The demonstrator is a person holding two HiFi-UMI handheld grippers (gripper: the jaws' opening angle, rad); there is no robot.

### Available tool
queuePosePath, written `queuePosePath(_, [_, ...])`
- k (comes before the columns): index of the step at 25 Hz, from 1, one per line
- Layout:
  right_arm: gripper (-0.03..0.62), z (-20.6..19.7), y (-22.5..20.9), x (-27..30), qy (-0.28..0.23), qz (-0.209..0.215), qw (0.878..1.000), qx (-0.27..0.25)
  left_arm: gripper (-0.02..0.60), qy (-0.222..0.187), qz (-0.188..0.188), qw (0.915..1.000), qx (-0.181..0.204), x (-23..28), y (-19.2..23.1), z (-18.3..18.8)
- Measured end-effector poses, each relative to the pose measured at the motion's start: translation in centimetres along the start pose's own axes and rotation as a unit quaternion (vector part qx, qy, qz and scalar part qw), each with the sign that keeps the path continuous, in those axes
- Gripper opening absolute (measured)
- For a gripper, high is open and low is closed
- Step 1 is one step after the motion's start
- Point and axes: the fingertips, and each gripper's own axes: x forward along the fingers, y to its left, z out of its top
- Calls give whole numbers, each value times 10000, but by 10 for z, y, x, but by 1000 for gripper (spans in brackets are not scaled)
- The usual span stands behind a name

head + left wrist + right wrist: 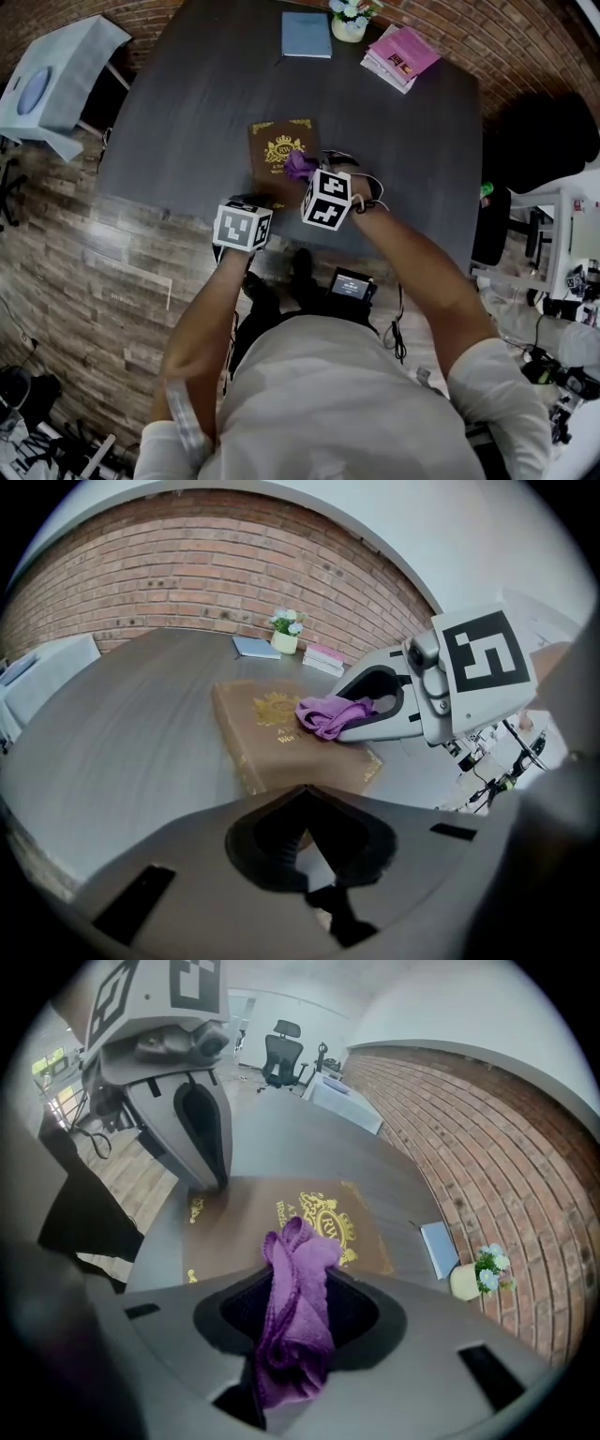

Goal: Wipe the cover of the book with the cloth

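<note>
Here, a brown book with a gilt crest lies flat on a dark table, its long axis running straight away from the person who works over it with a gripper in each hand. The left gripper stands at the book's near left corner, jaws fully together and empty, its tip apparently pressing down on that corner to pin the volume. The right gripper reaches in from the book's right side and is the one over the cover, just beside the crest at mid-length. Its jaws stand partly apart, clamped on a bunched purple cloth, whose loose end spills forward from the fingertips onto the cover. Judging from this, the wiping is under way. The bare stretches of cover lie toward the book's far end and its left half, so strokes along the long axis look like the natural course. The fingers show no gap around the wad, which suggests a firm hold.
</note>
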Motion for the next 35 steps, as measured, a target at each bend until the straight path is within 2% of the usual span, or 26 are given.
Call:
queuePosePath(26, [155,0,54,-26,-162,280,9993,163,6,-19,33,10000,-15,1,0,-1])
queuePosePath(31, [155,0,71,-35,-248,554,9980,147,6,-42,4,10000,-34,2,-1,-1])
queuePosePath(35, [155,2,85,-46,-305,964,9947,176,6,-89,-92,9999,33,1,-2,0])
